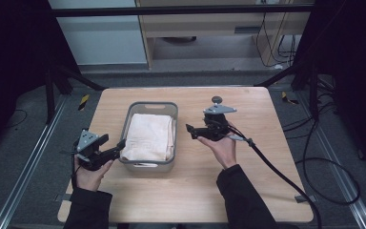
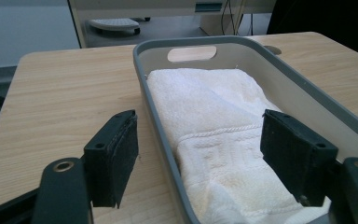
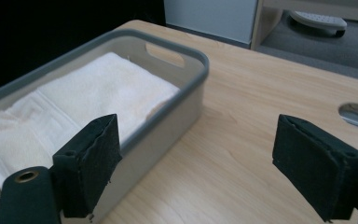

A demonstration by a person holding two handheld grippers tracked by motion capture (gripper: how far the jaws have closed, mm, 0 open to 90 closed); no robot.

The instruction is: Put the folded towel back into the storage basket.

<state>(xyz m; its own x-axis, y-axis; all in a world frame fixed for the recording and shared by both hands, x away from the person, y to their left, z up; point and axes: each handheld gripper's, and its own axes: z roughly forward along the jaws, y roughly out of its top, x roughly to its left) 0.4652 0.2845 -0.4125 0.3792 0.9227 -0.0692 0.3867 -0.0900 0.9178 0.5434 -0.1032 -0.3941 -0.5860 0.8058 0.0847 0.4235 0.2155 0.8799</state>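
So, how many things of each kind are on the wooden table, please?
Grey plastic basket: 1
Folded white cotton towel: 1
Total: 2

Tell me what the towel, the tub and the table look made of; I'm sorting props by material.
Towel: cream terry cloth, judging by its looped pile and woven border. Tub: probably moulded plastic, matte grey, with a smooth rolled rim and cut-out handle. Table: light wood grain, matte; could be laminate rather than solid wood.

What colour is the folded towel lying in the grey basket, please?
Cream-white towel, with a woven band; the left gripper view shows it best.
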